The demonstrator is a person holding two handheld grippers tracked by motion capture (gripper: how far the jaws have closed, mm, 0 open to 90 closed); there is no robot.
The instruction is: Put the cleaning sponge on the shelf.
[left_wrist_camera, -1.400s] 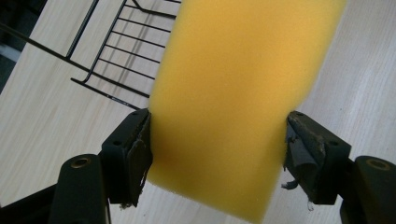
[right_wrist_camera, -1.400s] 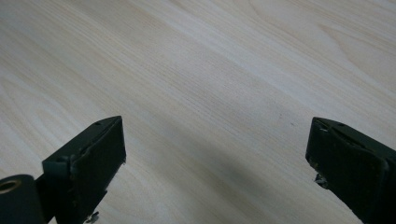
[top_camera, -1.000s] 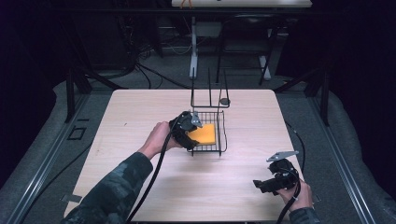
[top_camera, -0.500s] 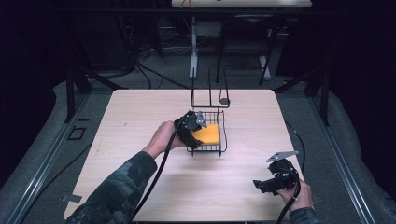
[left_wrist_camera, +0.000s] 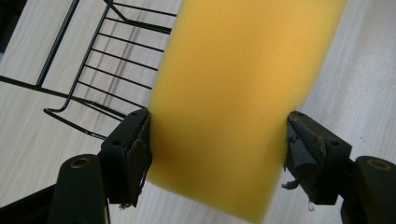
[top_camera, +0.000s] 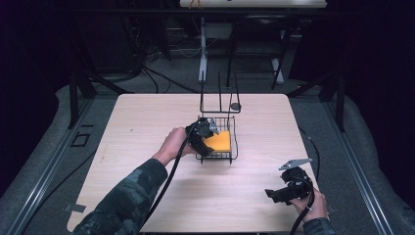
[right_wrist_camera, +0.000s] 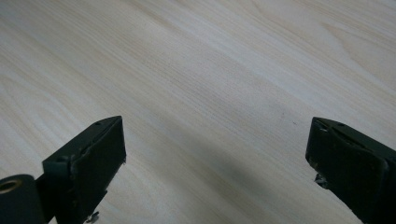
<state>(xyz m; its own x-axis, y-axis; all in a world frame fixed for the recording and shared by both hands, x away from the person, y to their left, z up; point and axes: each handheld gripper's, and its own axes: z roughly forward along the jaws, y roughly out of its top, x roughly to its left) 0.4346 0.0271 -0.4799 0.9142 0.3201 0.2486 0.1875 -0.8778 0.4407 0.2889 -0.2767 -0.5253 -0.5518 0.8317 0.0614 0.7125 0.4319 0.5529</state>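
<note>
Sponge [left_wrist_camera: 233, 102] (yellow) between jaws, over wire basket [top_camera: 232, 147].

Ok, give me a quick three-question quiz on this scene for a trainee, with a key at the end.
1. True or false: the left gripper is shut on the sponge.
2. Where is the sponge: A) over the wire basket, B) by the right gripper, C) on the floor?
3. Fill in: the right gripper's fingers are ____ with only the table between them.

Key: 1 true; 2 A; 3 open.

A lab: wooden table [top_camera: 147, 122] on a dark floor (cables [top_camera: 161, 78], metal stands [top_camera: 202, 49]).
</note>
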